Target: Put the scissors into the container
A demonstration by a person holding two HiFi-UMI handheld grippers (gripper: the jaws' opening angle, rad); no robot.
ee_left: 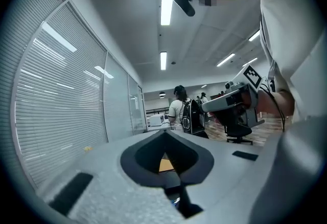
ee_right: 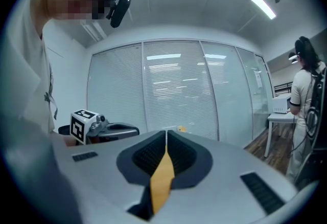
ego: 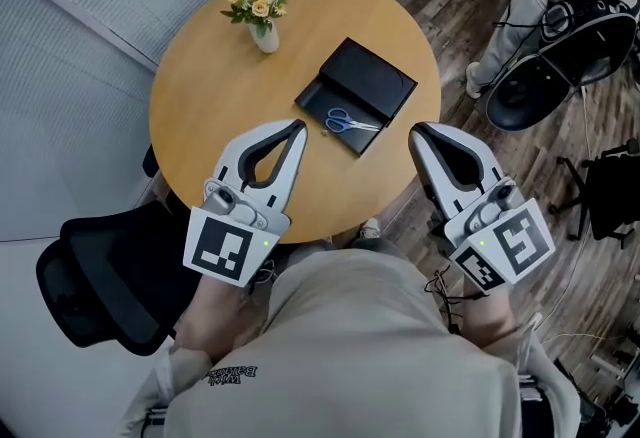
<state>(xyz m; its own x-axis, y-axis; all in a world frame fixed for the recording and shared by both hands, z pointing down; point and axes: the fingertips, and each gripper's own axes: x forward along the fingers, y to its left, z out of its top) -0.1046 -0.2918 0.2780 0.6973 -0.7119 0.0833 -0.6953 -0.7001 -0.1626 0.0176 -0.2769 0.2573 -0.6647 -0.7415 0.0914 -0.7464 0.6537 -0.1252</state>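
Nearest, the left gripper (ego: 297,129) hovers over the near edge of the round wooden table (ego: 200,106), its jaws pressed together on nothing. The right gripper (ego: 416,132) hangs at the table's near right edge, its jaws likewise closed and empty, only its tip over the wood. Between and just beyond their tips, the blue-handled scissors (ego: 350,122) lie inside the black rectangular container (ego: 368,78), in its near part, close to the right edge. Farther, by the far left edge, stands a small white vase of pale flowers (ego: 260,16).
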